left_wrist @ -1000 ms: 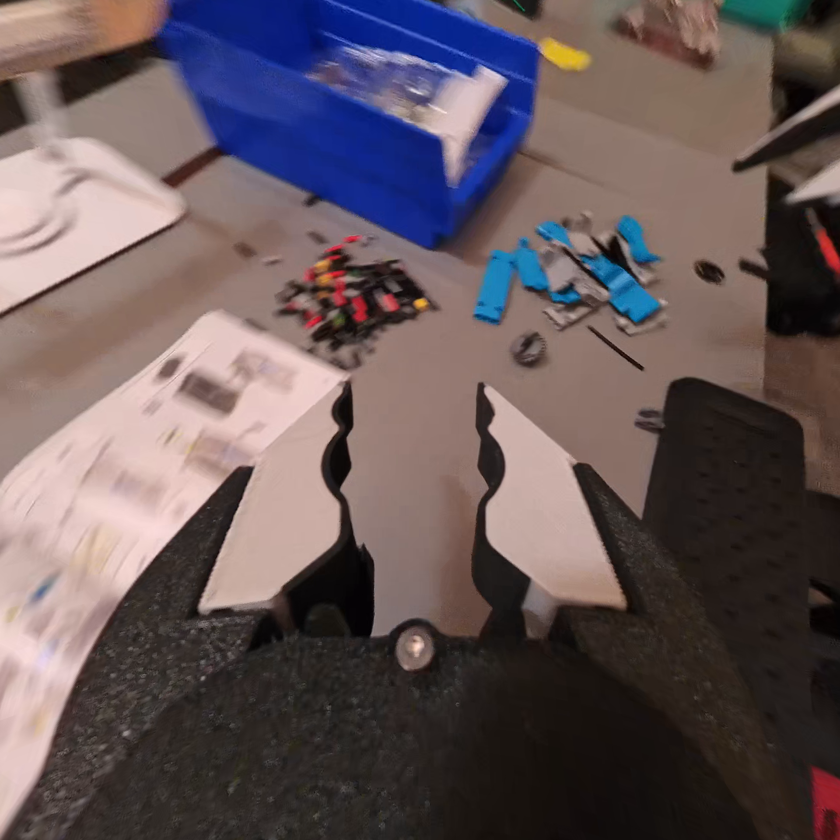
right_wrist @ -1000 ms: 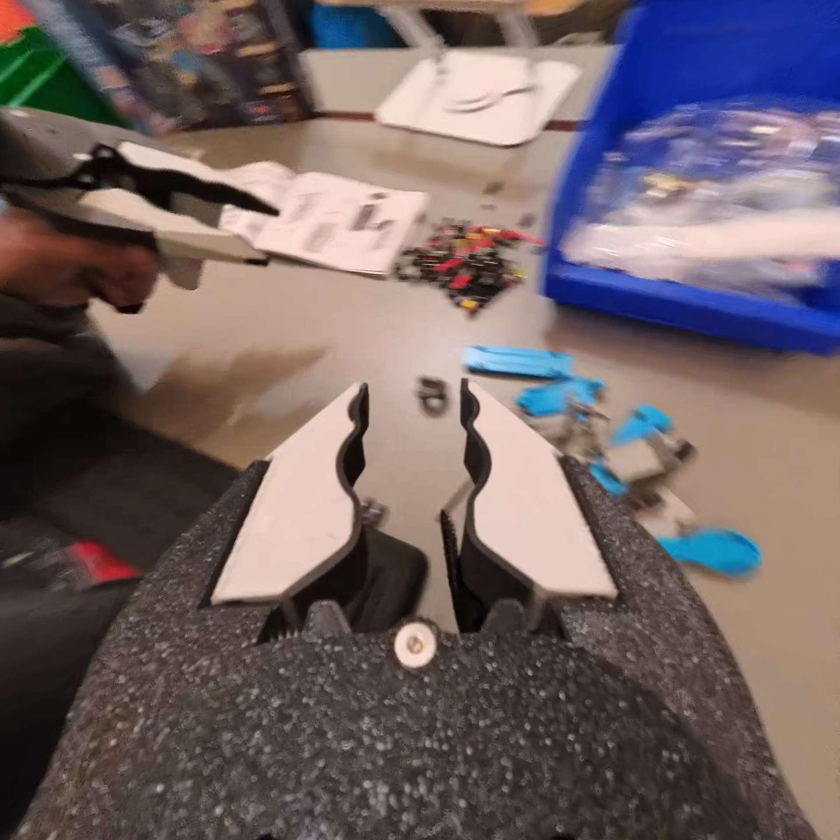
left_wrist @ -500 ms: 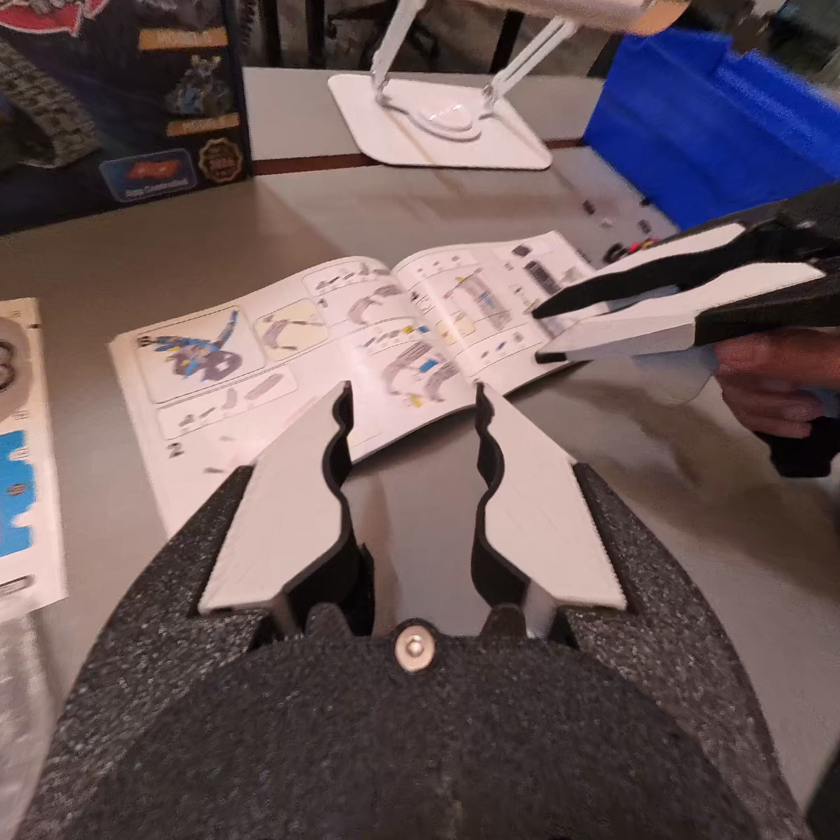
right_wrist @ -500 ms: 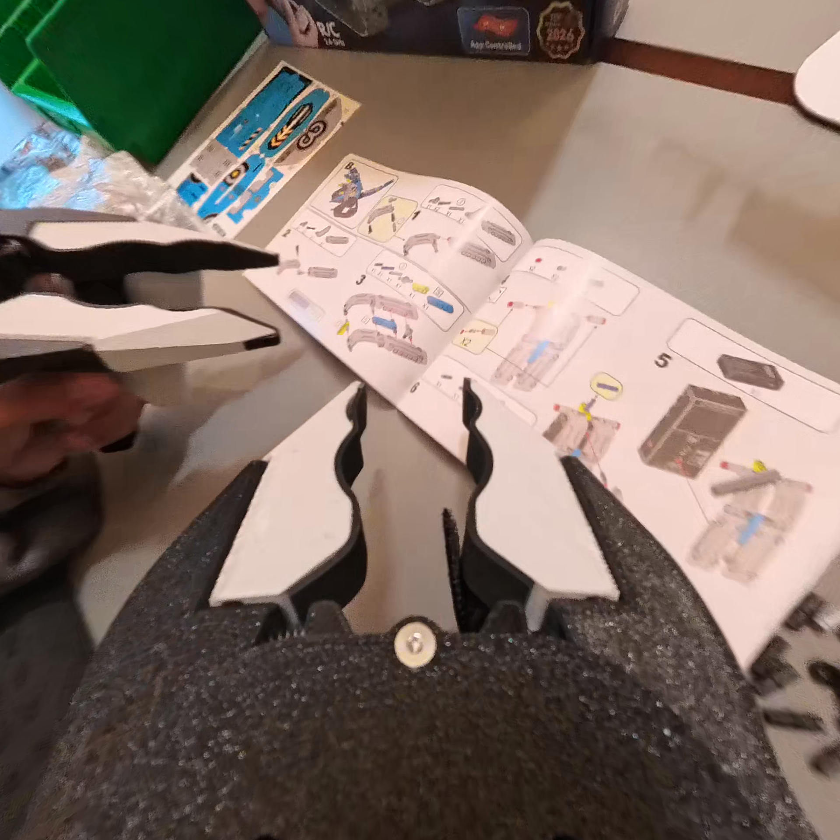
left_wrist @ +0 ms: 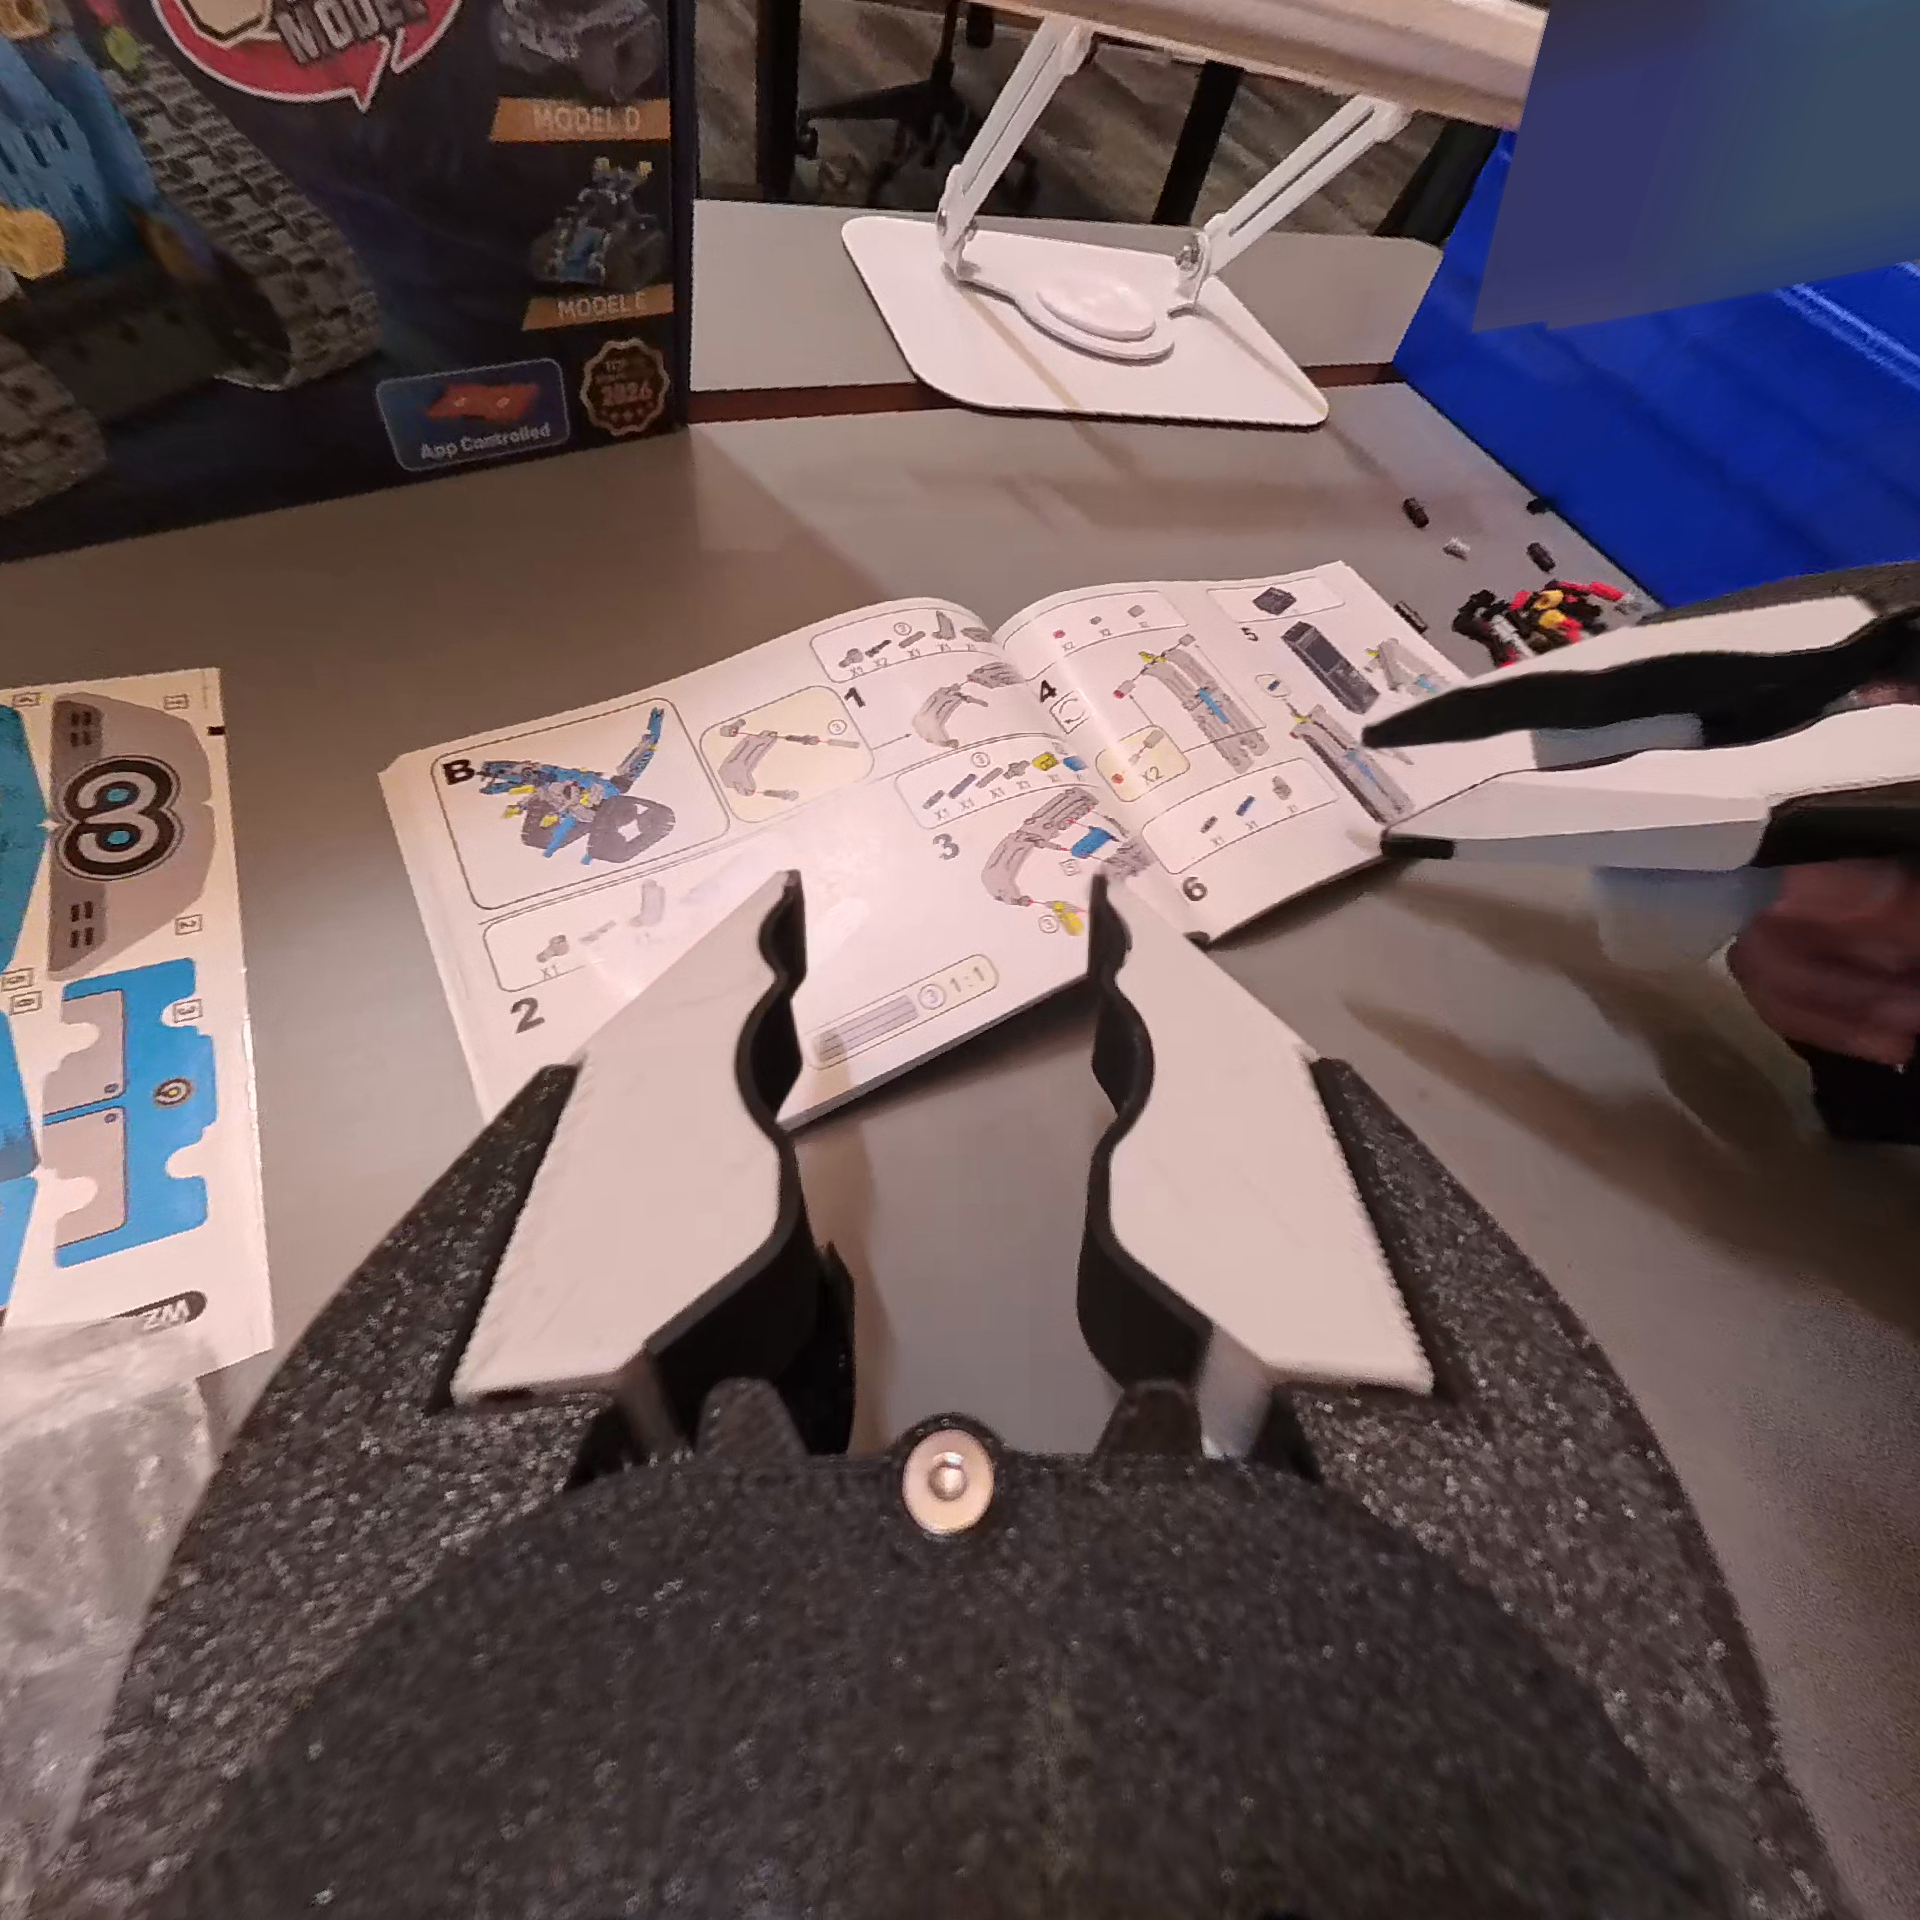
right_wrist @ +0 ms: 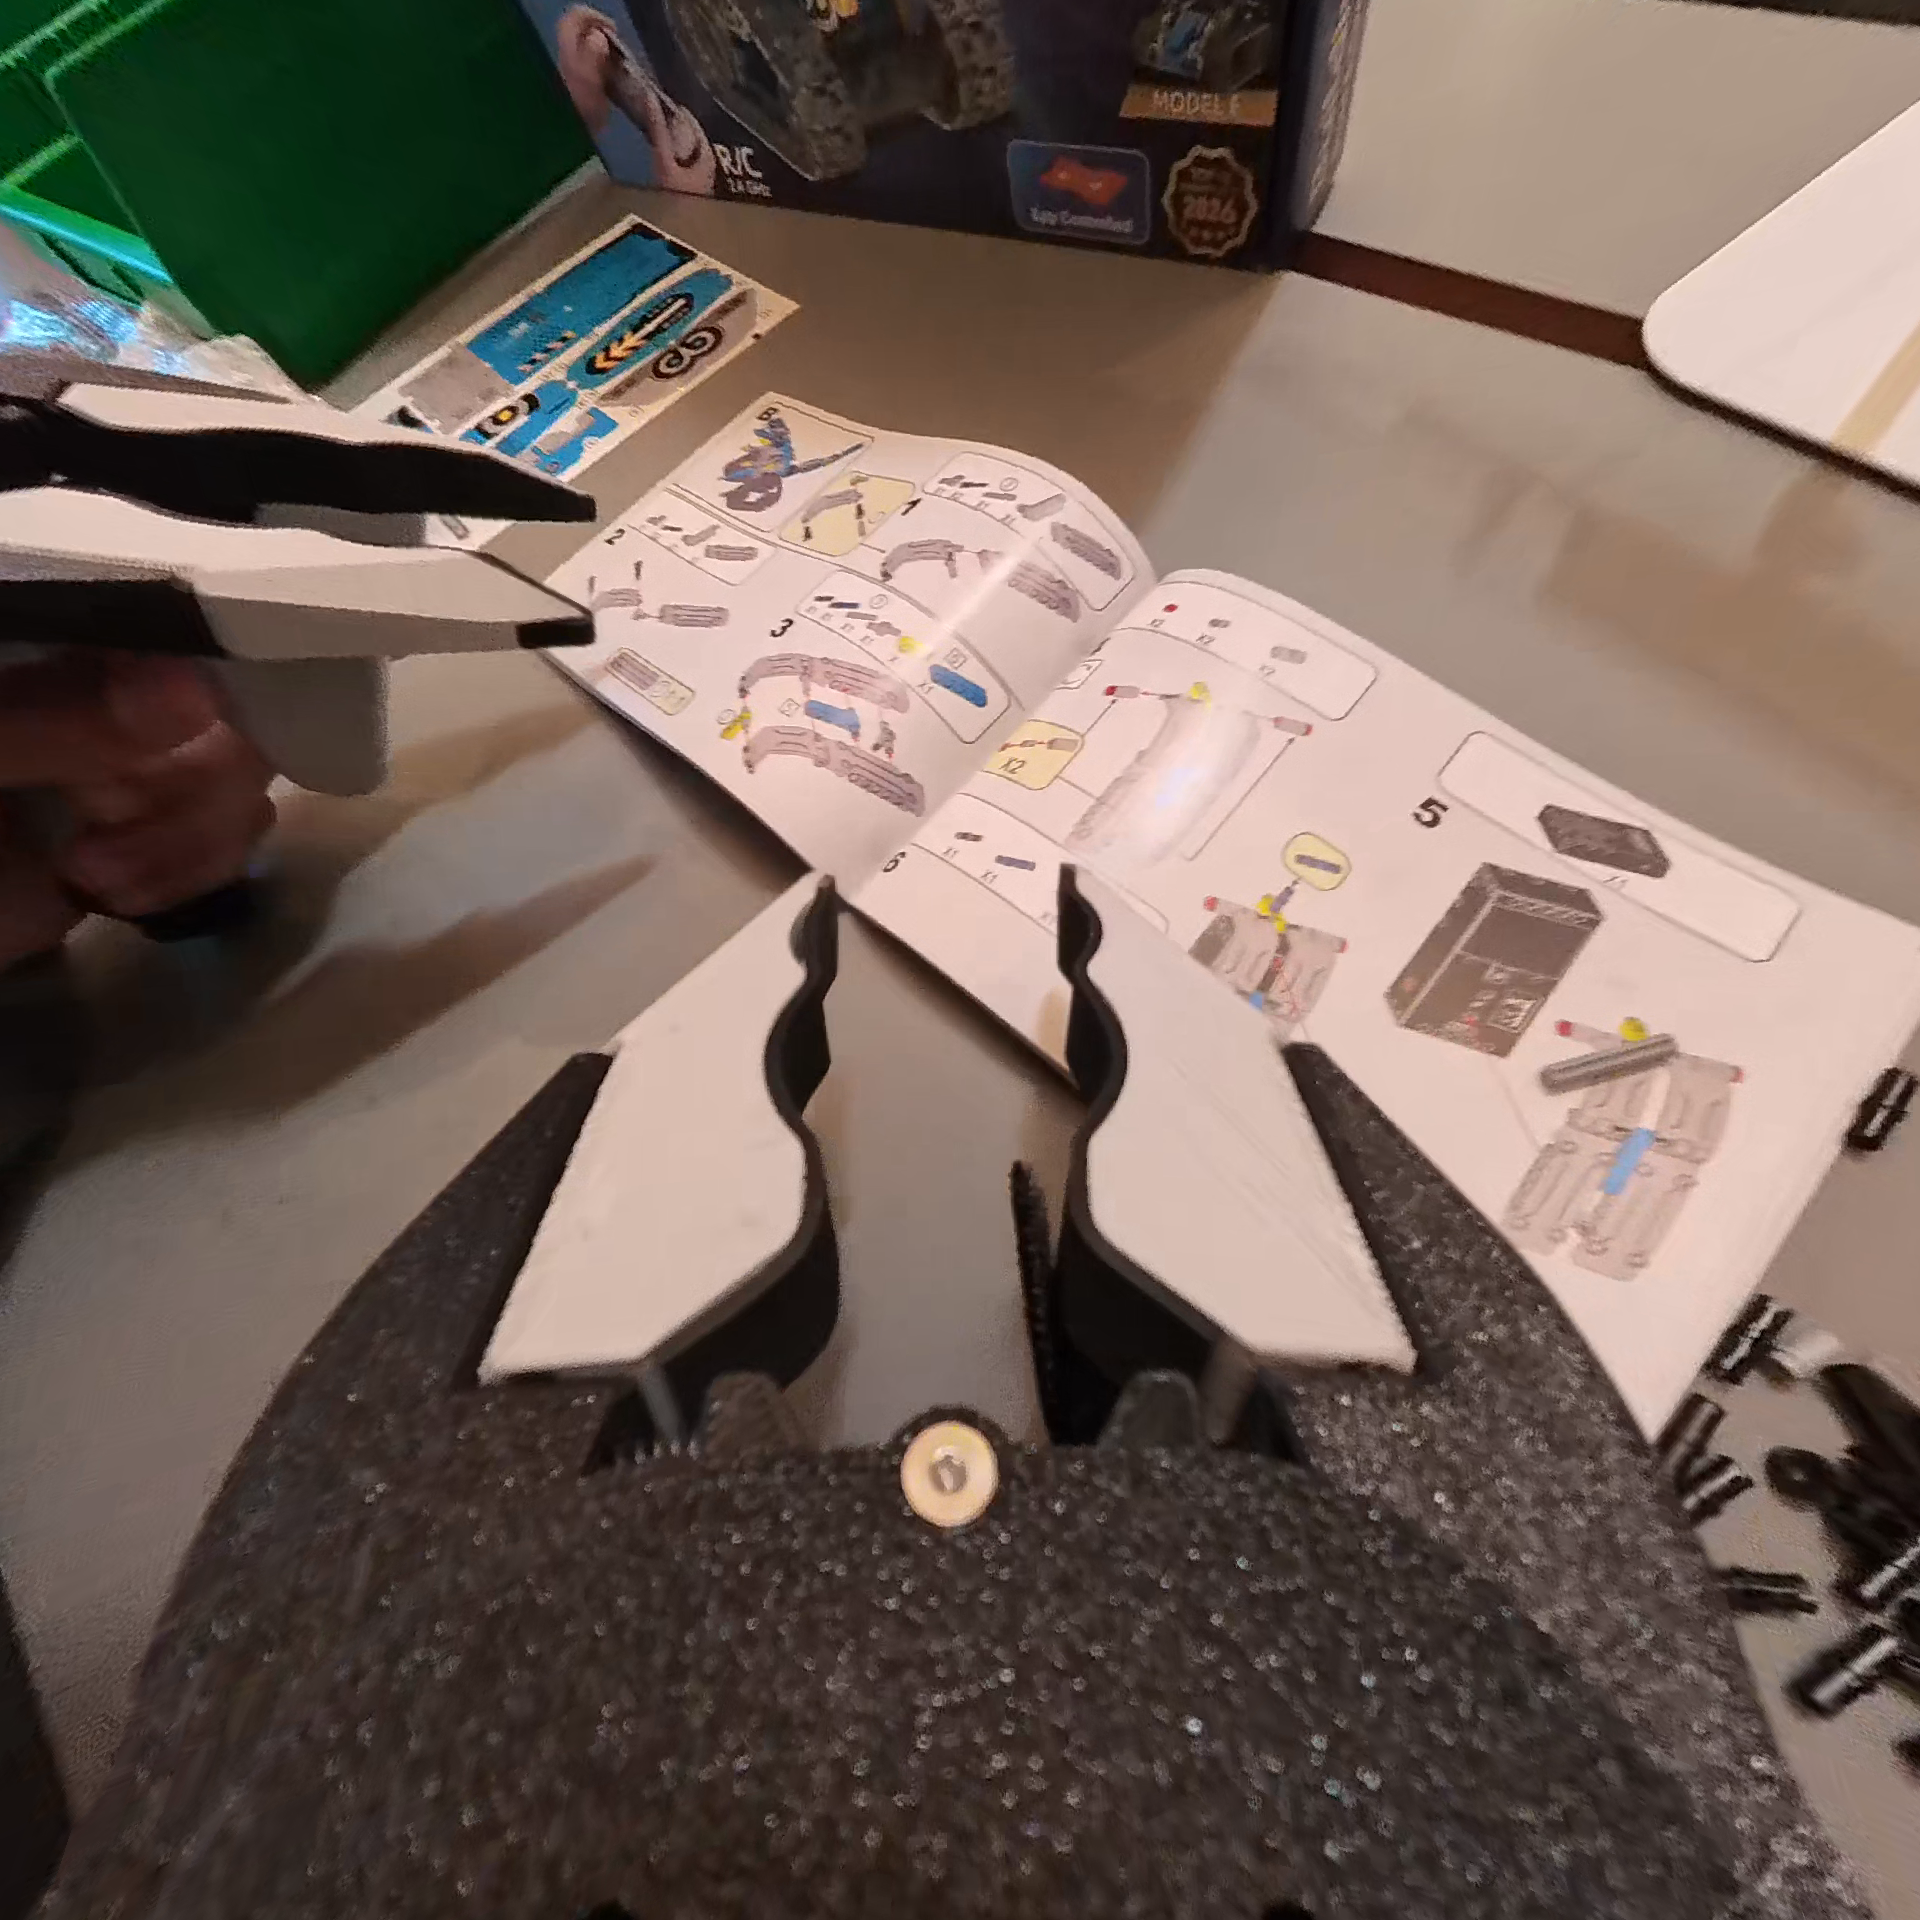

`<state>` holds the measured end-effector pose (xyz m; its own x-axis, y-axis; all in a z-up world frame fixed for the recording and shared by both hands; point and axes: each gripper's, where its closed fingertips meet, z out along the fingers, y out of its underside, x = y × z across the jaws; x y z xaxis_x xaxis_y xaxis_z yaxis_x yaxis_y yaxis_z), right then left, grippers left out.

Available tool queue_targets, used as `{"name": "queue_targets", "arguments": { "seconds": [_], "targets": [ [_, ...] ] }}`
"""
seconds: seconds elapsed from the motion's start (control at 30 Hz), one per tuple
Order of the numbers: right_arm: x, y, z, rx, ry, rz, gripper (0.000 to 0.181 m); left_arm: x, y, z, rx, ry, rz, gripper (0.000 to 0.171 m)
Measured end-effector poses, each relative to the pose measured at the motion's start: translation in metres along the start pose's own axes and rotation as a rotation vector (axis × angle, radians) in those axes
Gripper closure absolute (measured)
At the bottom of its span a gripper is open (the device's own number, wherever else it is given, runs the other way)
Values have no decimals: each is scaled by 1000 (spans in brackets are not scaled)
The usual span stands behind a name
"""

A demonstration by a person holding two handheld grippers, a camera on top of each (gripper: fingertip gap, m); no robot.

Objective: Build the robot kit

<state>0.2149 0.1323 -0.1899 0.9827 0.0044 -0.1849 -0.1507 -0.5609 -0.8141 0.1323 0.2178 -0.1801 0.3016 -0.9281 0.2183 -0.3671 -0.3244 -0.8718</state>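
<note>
Two grippers: we see the left gripper (left_wrist: 940,904) and the right gripper (right_wrist: 940,902), each with its jaws standing apart and nothing between them.
Change in the left wrist view: half a second ago the booklet sat smaller and farther up; now its open pages fill more of the middle, and the near corner runs under our finger tips.
Change in the right wrist view: a second ago we faced loose blue parts and a blue bin; now we face the open booklet, much as half a second ago, only nearer.
Other gripper: in the left wrist view the right gripper (left_wrist: 1387,792) reaches in from the right edge over the booklet's right page; in the right wrist view the left gripper (right_wrist: 577,566) comes in from the left, its tips at the booklet's left edge.
Instruction booklet (left_wrist: 831,821): it lies open and flat on the grey table (left_wrist: 935,499), white pages with numbered step drawings in grey, blue and yellow; we cannot tell whether any finger touches the paper.
Sticker sheet (left_wrist: 125,987): left of the booklet, apart from it, blue and grey shapes.
Toy box (left_wrist: 332,229): dark, standing behind at the left.
White stand (left_wrist: 1081,322): on the table behind the booklet.
Blue bin (left_wrist: 1662,416): far right.
Small parts (right_wrist: 1818,1538): black pieces heaped just beside the booklet's right edge.
Green bin (right_wrist: 291,166): behind the sticker sheet (right_wrist: 592,343).
</note>
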Motion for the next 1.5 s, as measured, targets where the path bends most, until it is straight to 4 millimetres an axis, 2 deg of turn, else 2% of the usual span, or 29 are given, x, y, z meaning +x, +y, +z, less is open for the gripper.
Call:
{"name": "queue_targets", "arguments": {
  "seconds": [0.13, 0.27, 0.43, 0.63, 0.93, 1.5],
  "targets": [
    [-5, 2, 0, -4, -29, 12, 140, 4, 5, 1, -29, 15, 4, 117],
    [-2, 8, 2, -36, -12, 10, 140, 9, 12, 2, -54, 59, -45, 118],
    [3, 4, -1, -4, -6, 36, 142, 6, 7, -3, -26, 40, -36, 118],
    [2, 4, -2, 4, -51, 108, 142, 8, 11, -1, -48, 51, -42, 118],
    [2, 8, 0, -20, -42, 94, 142, 9, 13, 0, -59, 62, -50, 118],
    [2, 3, -4, 5, -36, 98, 142, 9, 12, 0, -62, 52, -40, 119]
  ]
}}
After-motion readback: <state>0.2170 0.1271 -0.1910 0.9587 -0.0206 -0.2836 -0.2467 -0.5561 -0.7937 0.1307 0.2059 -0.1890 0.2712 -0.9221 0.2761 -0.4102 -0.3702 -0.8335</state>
